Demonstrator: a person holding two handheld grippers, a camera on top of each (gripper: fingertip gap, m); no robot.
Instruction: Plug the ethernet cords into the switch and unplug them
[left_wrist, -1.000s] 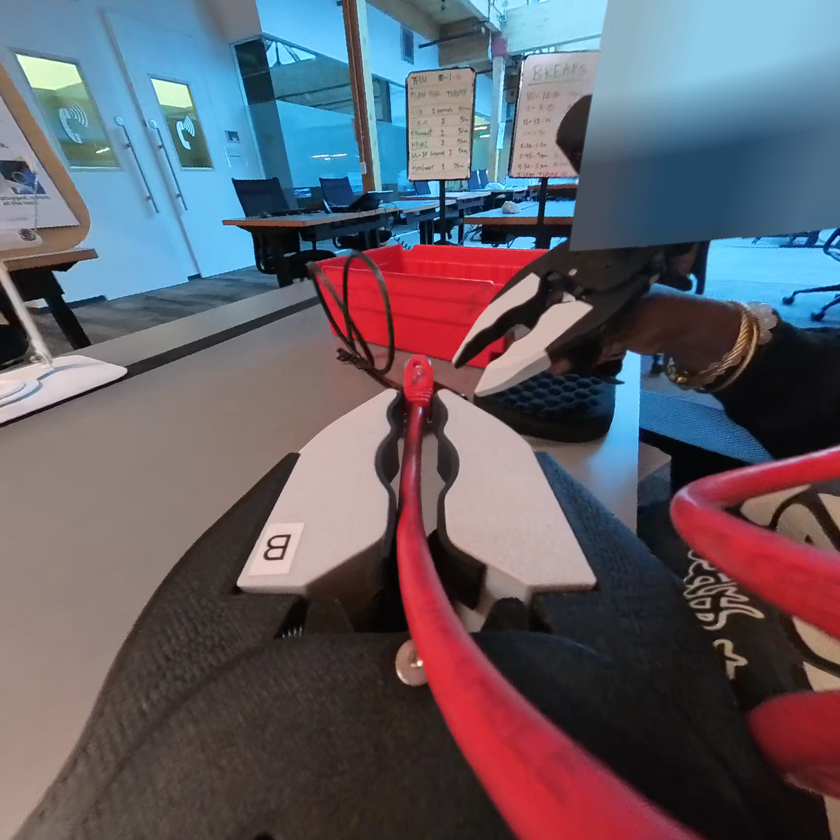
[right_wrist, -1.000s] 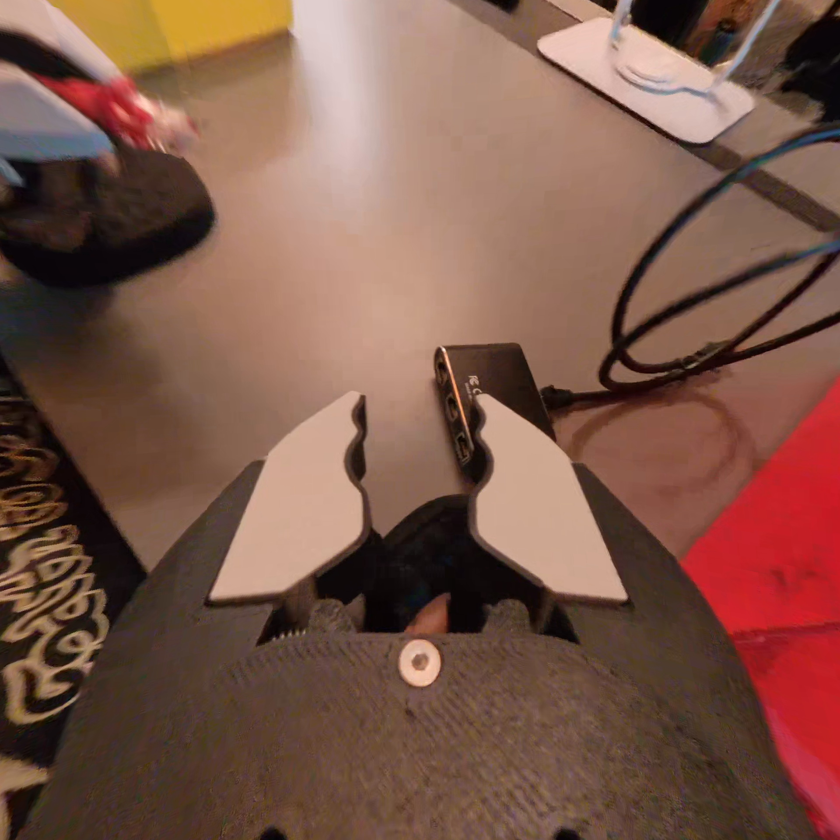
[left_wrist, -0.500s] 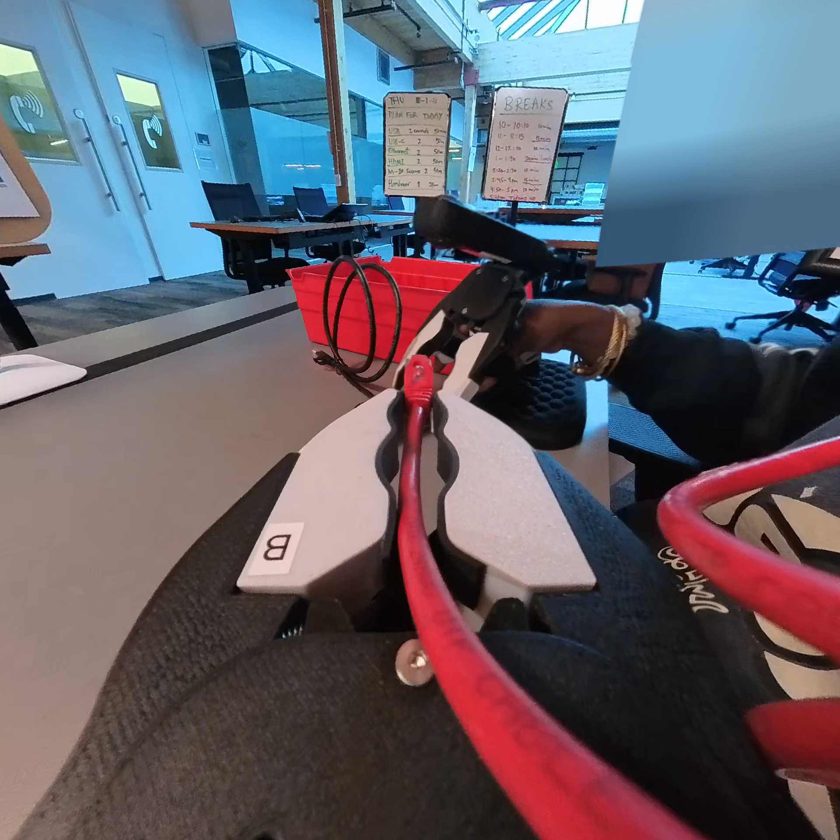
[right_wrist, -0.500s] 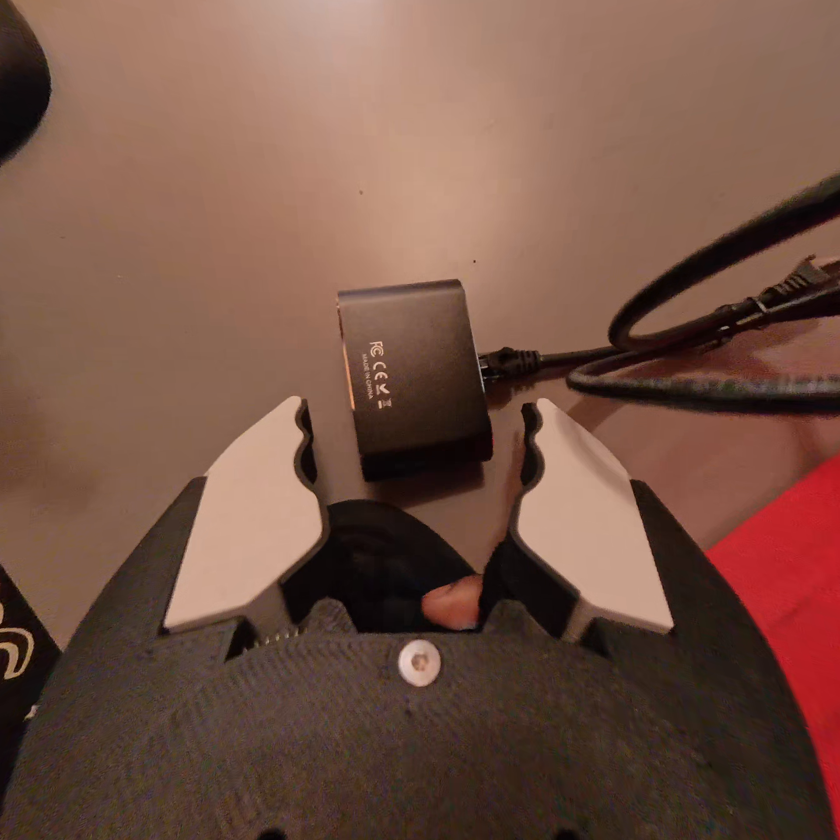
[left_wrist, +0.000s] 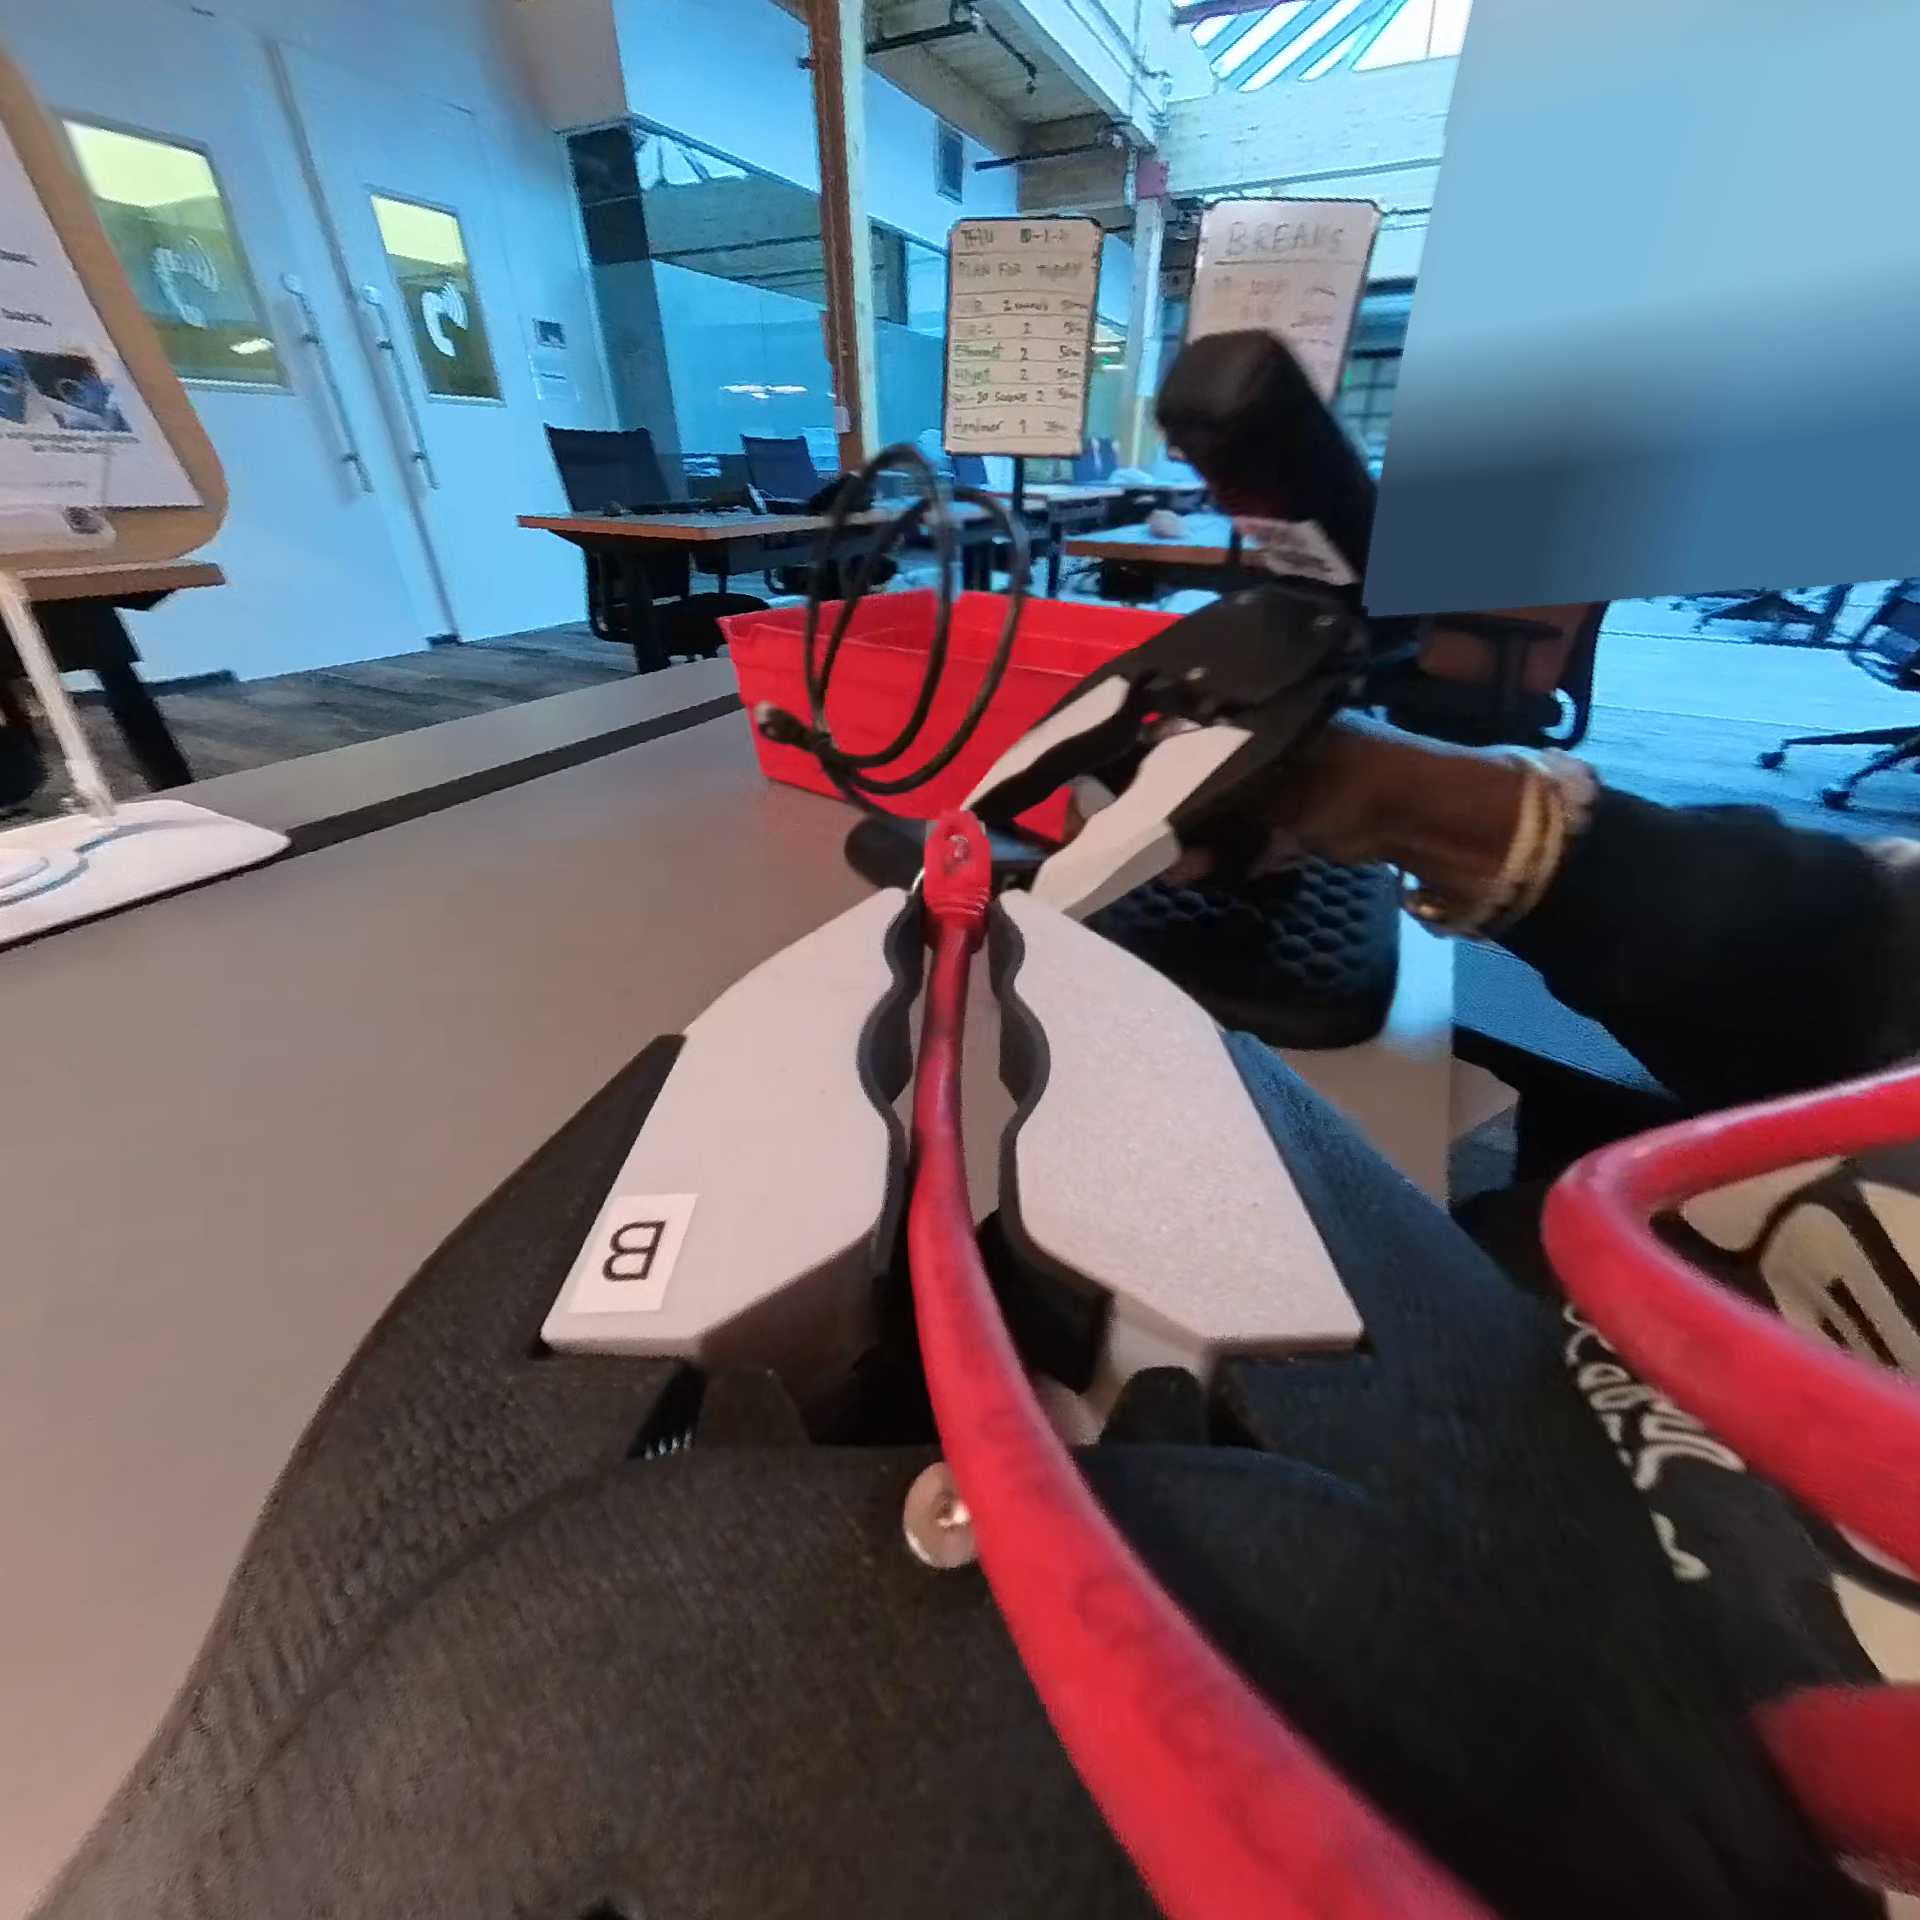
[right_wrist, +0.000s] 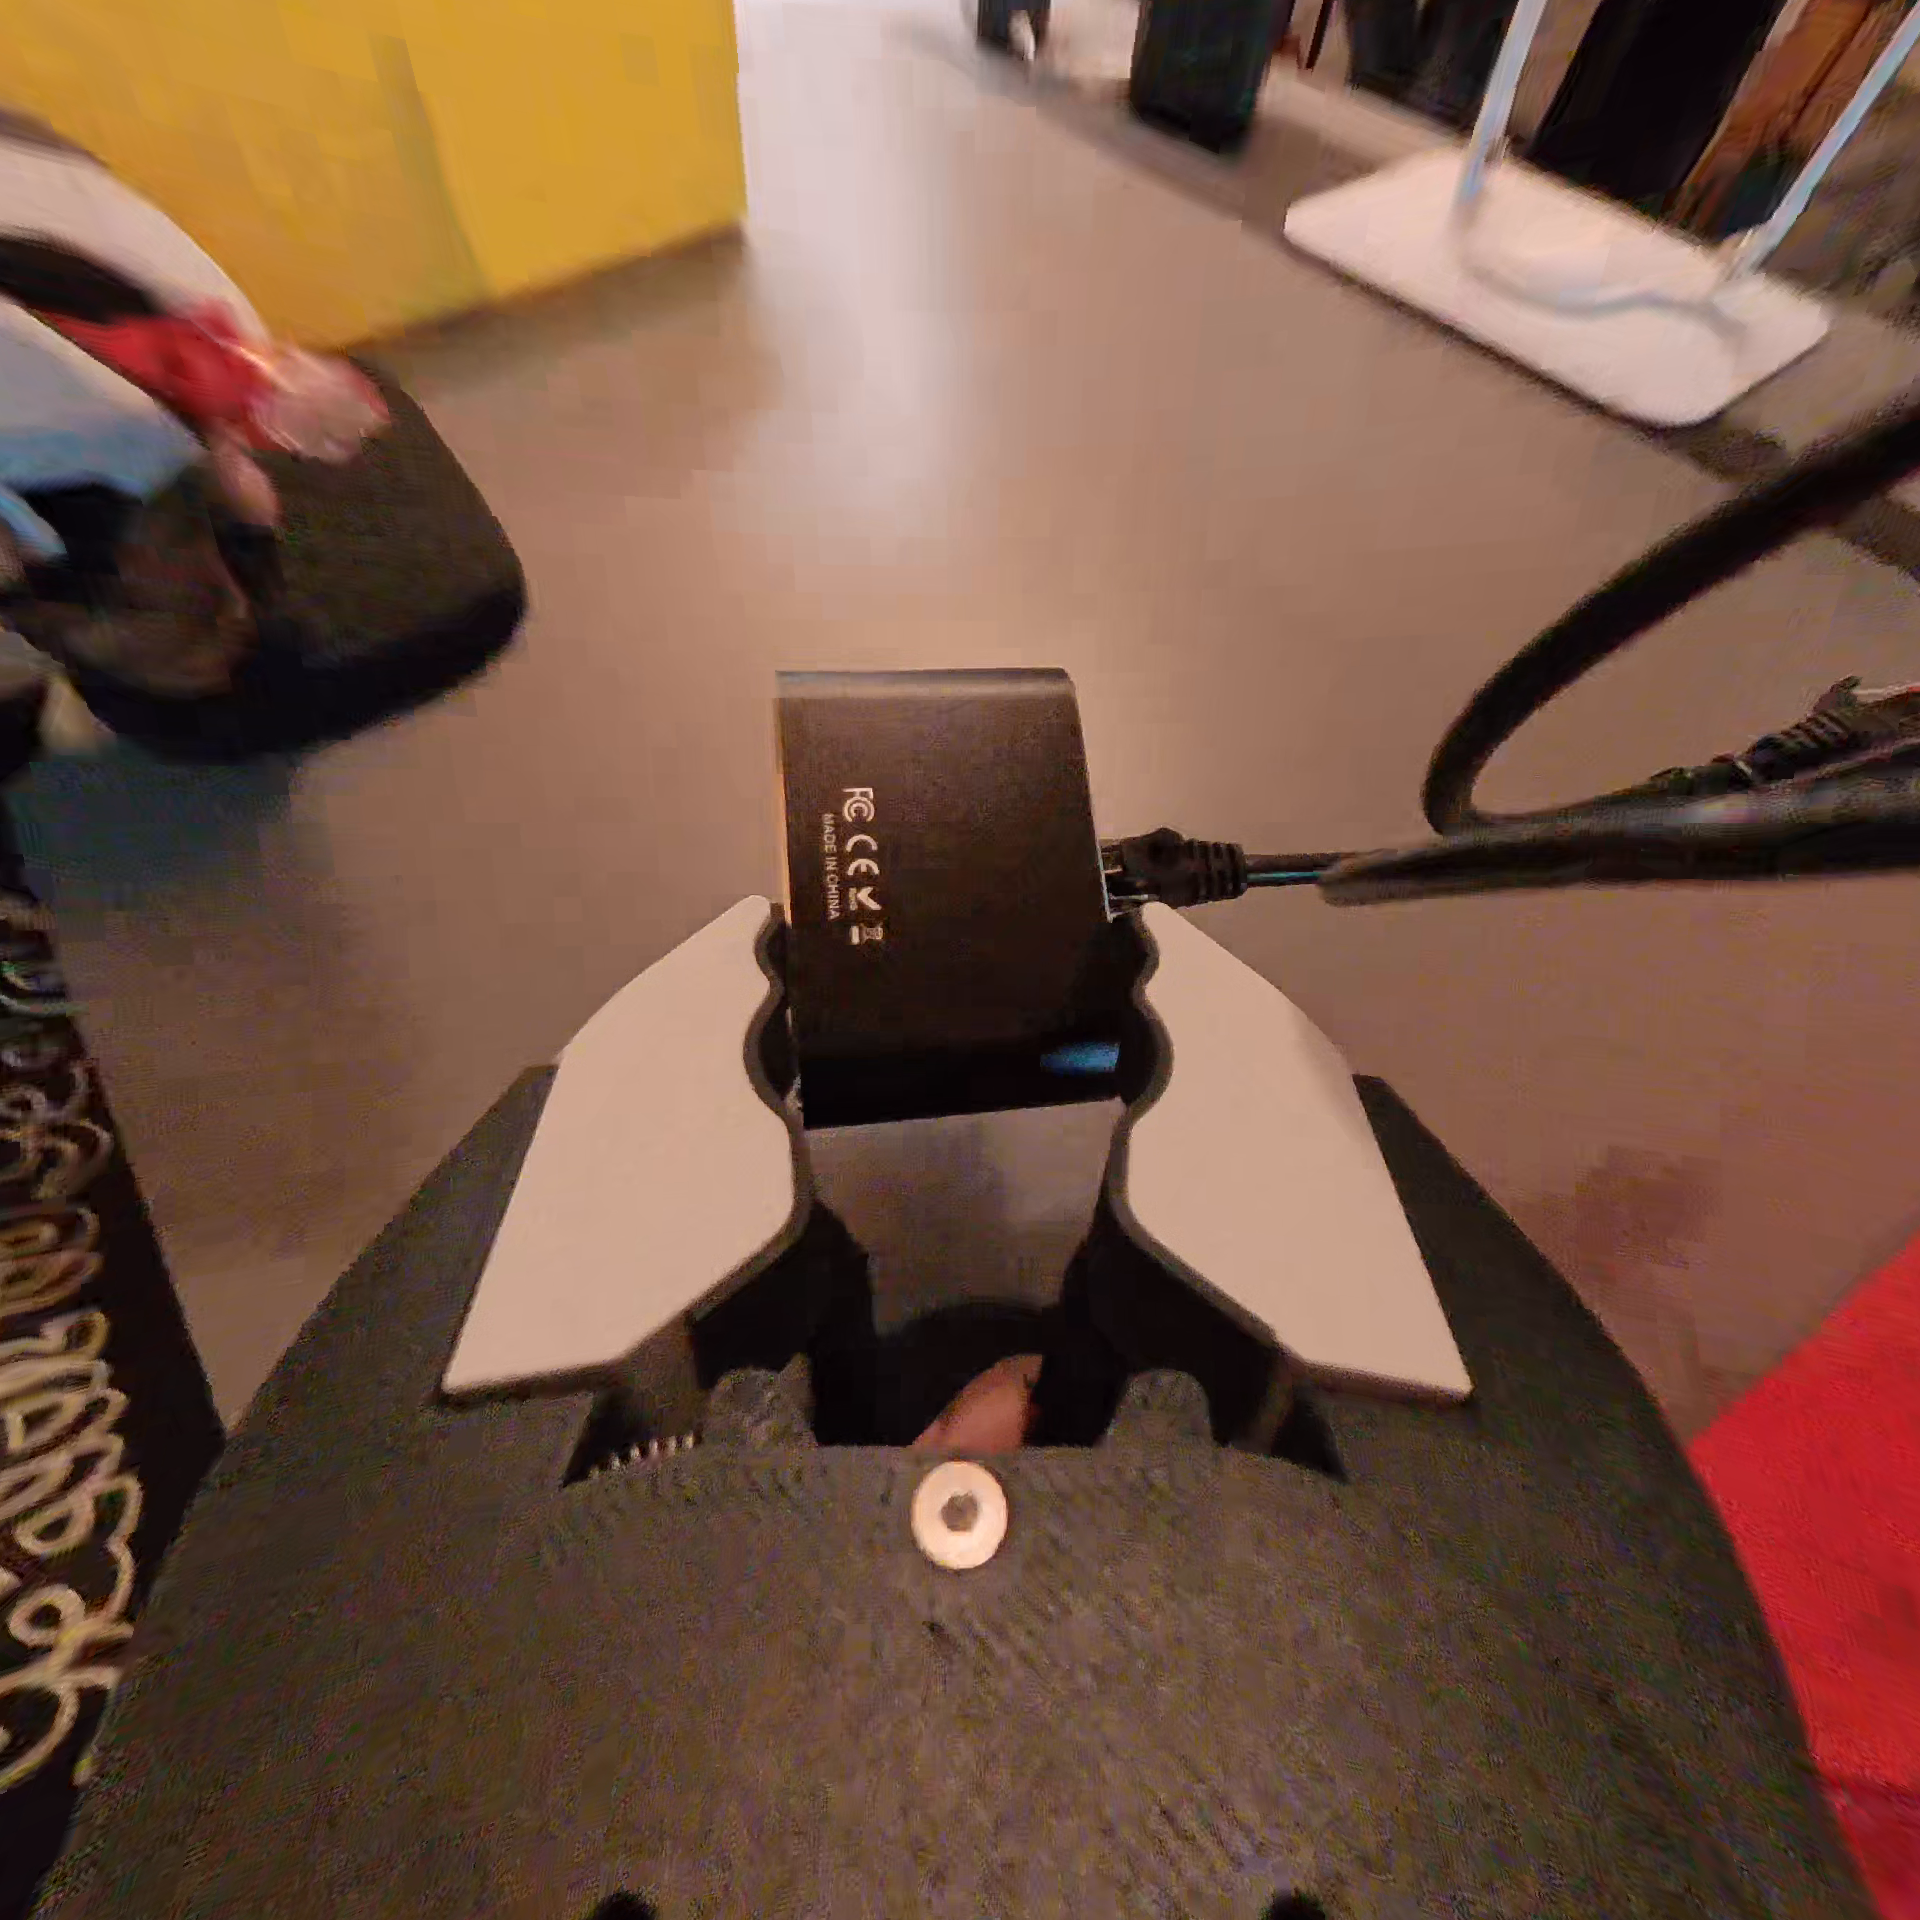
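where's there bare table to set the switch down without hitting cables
Bare grey table runs ahead of the switch, between the left gripper and the white stand base. It is crowded on the switch's right, where black cable loops beside the red bin.

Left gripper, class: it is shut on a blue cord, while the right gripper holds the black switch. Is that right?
The colour is wrong. The left gripper is shut on a red cord, as the left wrist view shows. The right gripper does hold the black switch.
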